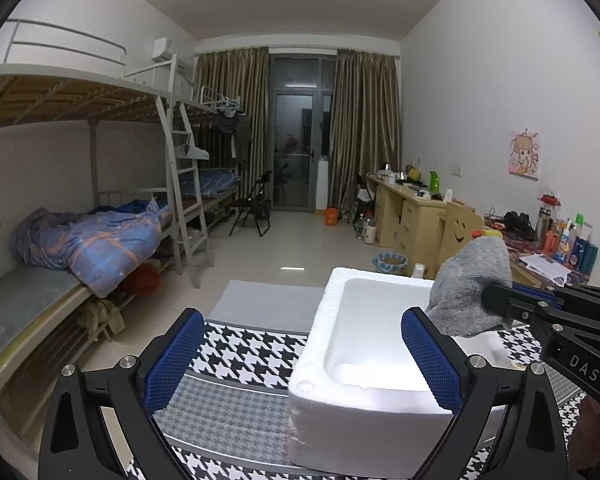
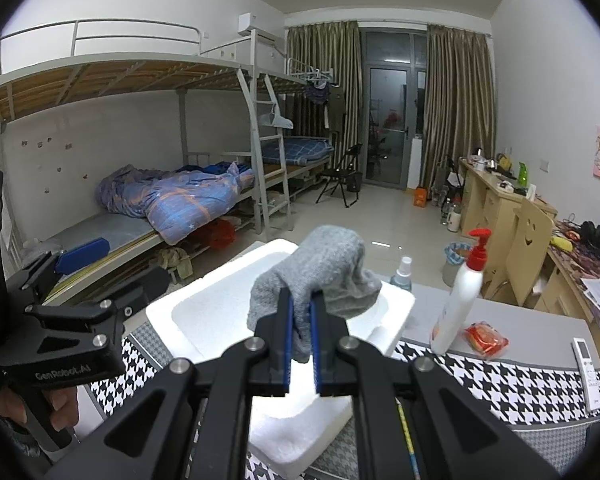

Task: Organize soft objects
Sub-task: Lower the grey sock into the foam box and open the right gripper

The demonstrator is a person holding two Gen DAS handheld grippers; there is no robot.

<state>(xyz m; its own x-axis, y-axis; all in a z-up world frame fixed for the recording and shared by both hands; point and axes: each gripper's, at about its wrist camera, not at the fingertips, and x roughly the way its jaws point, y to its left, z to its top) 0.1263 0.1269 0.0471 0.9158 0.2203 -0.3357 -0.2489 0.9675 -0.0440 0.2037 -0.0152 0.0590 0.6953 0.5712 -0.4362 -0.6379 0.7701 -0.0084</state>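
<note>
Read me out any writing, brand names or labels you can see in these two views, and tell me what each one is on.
"DAS": white letters on the black body of the right gripper.
"GenRobot.AI": on the body of the left gripper.
White pump bottle, red packet, remote control, wall poster: print too small or blurred to read.
</note>
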